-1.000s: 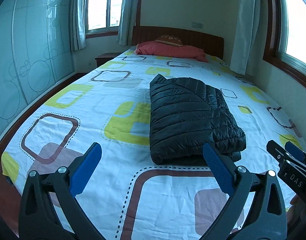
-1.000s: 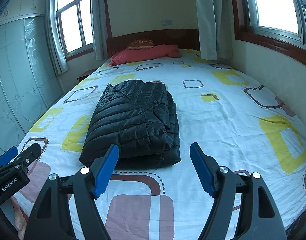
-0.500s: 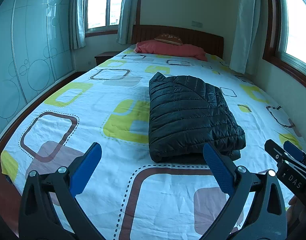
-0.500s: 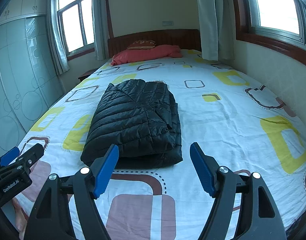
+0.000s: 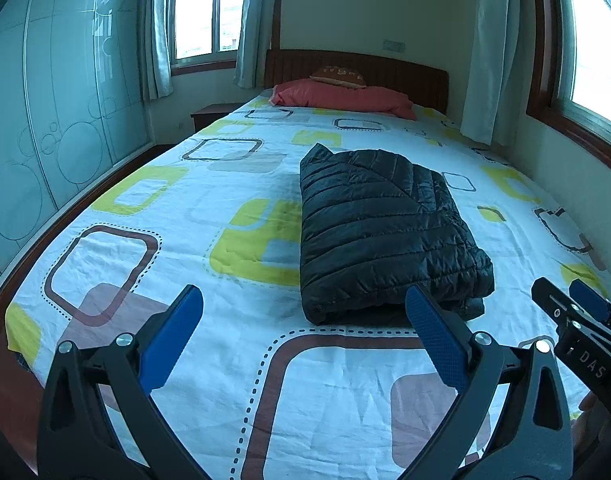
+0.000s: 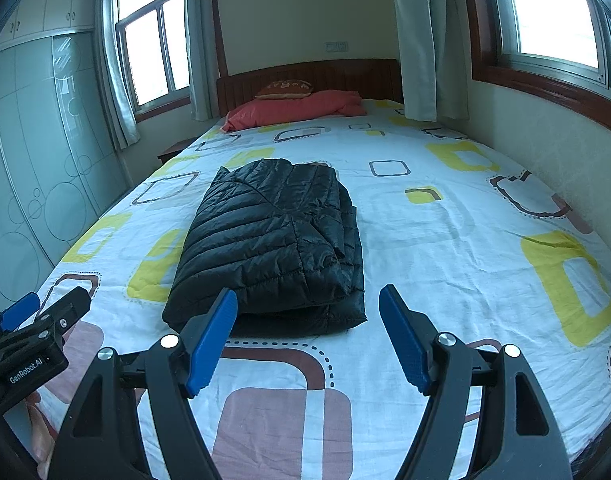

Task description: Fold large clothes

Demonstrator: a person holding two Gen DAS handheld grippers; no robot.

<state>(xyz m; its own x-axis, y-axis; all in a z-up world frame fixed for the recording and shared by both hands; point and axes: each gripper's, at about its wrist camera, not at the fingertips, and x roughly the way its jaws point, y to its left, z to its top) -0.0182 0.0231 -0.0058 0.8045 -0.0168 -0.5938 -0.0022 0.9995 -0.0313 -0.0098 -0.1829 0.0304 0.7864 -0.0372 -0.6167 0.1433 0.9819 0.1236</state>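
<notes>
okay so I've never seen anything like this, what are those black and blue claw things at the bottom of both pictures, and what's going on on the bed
Those claws are hand-held grasping tools: a person holds one in each hand, and each carries a wide-angle camera looking along its blue fingers. One picture comes from the left tool, the other from the right tool; each also glimpses the other at its edge. Both are open and hold nothing. On the patterned bed sheet lies a black puffer jacket, folded into a neat rectangle. A red pillow sits by the headboard.

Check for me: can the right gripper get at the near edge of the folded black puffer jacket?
Probably yes. The right gripper is open and empty, the puffer jacket lies just ahead on the bedsheet, and nothing lies between them.
</notes>
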